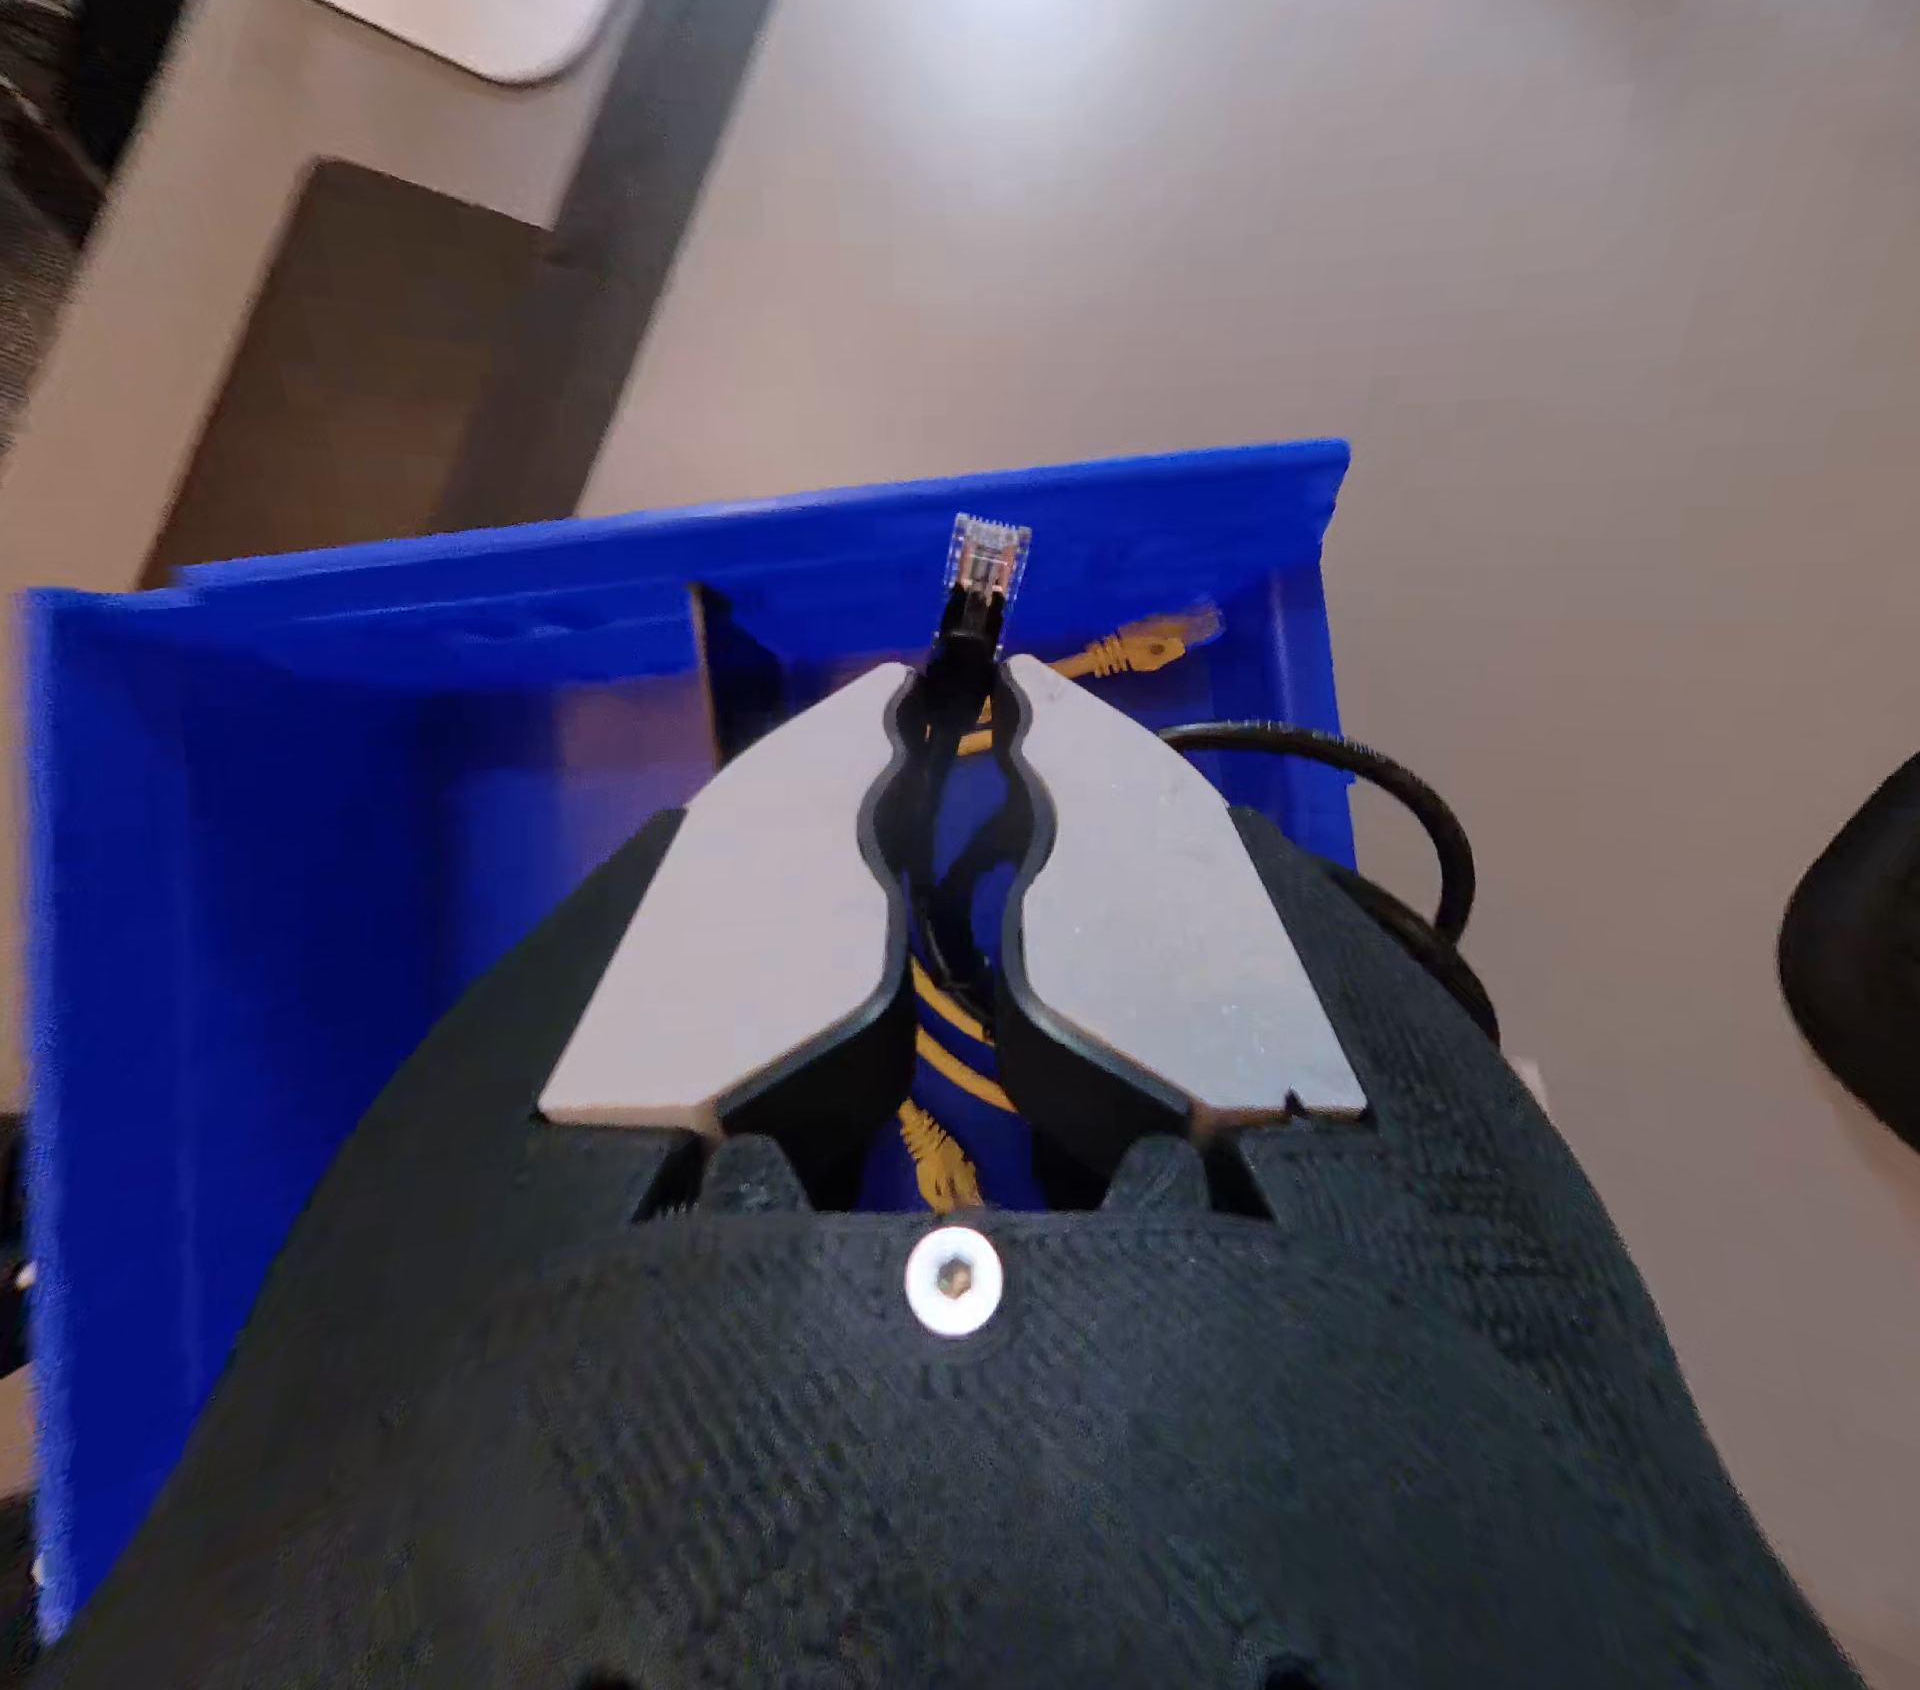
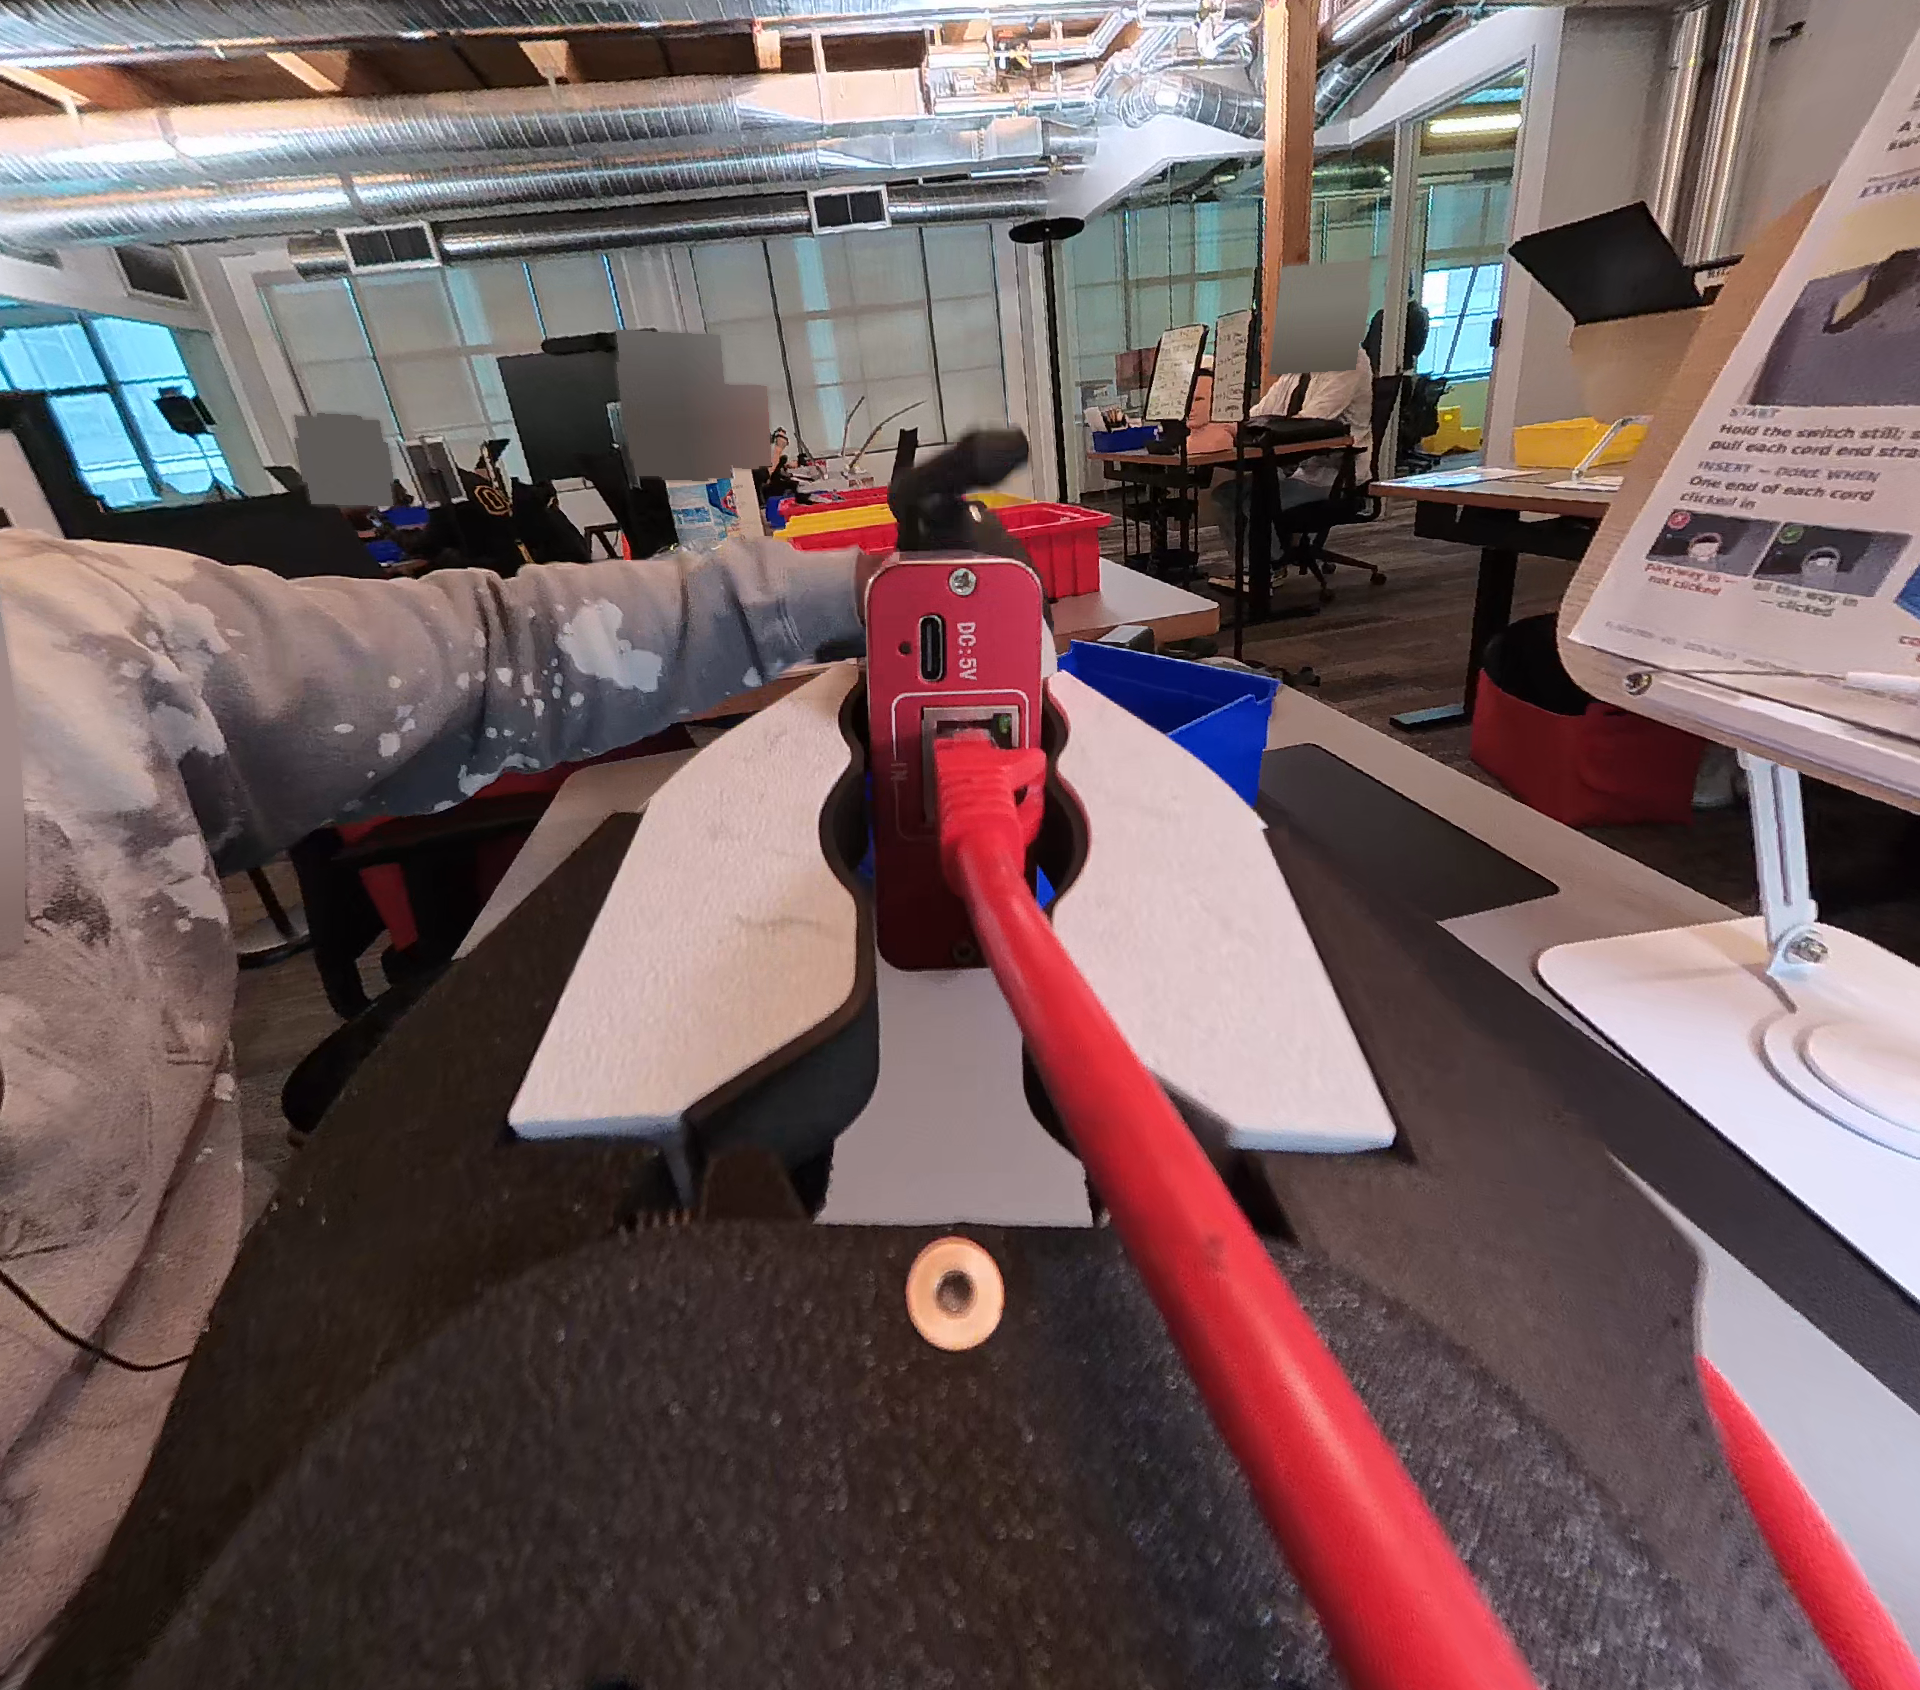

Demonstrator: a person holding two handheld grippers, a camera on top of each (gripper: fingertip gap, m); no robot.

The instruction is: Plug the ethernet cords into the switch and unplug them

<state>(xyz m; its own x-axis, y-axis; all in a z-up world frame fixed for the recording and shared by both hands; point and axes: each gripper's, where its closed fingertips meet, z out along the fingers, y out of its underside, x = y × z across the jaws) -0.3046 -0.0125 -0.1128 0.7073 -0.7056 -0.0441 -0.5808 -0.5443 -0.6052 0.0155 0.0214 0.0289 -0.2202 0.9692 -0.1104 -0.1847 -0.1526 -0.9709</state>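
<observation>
Red cord (image 2: 1039,913) plugged (switch (image 2: 951,705) upright).

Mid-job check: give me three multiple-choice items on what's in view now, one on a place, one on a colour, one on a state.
1. Where is the yellow cord?
A. In the blue bin
B. In the switch
C. On the floor

2. What colour is the cord plugged into the switch?
A. Black
B. Red
C. Yellow

3. How is the left gripper?
A. Open and empty
B. Shut on the black cord
C. Shut on the switch

Answers:
1 A: the yellow cord lies inside the bin.
2 B: the red cord sits in the switch's port.
3 B: its fingers pinch the black cord behind the clear plug.
</observation>
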